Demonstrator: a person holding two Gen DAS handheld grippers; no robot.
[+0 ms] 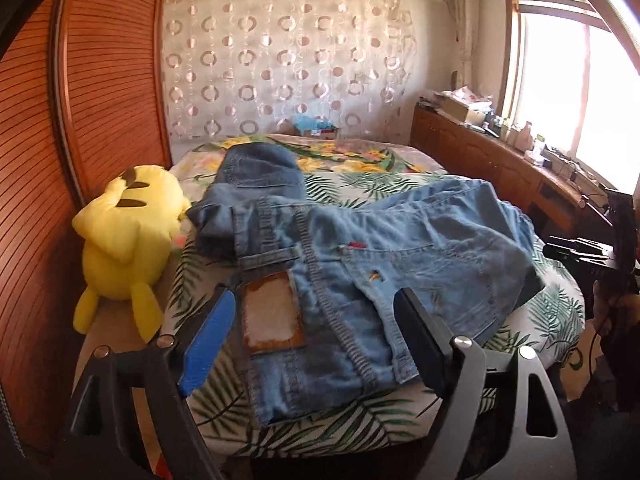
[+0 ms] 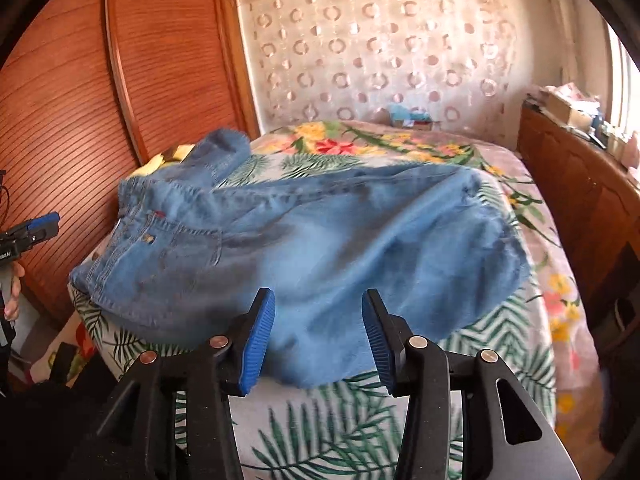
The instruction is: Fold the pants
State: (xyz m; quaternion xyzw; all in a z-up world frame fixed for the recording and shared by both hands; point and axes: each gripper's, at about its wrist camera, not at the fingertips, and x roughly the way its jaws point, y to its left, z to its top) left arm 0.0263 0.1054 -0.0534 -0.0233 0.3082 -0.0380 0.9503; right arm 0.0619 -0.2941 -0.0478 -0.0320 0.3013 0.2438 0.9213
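A pair of light blue denim pants [image 1: 360,256] lies spread and rumpled on the bed, waistband with a leather patch [image 1: 272,314] toward me in the left wrist view, one leg bent toward the far left. My left gripper [image 1: 316,304] is open and empty, just above the waistband. My right gripper [image 2: 318,308] is open and empty, over the near edge of a pant leg [image 2: 340,248]. The right gripper also shows at the right edge of the left wrist view [image 1: 580,252], and the left gripper at the left edge of the right wrist view [image 2: 36,228].
The bed [image 1: 360,432] has a leaf and flower print cover. A yellow plush toy [image 1: 128,240] lies at its left edge against a wooden slatted wardrobe [image 1: 100,80]. A wooden cabinet [image 1: 500,164] with clutter runs along the right under a window. A small box [image 2: 412,118] sits at the bed's far end.
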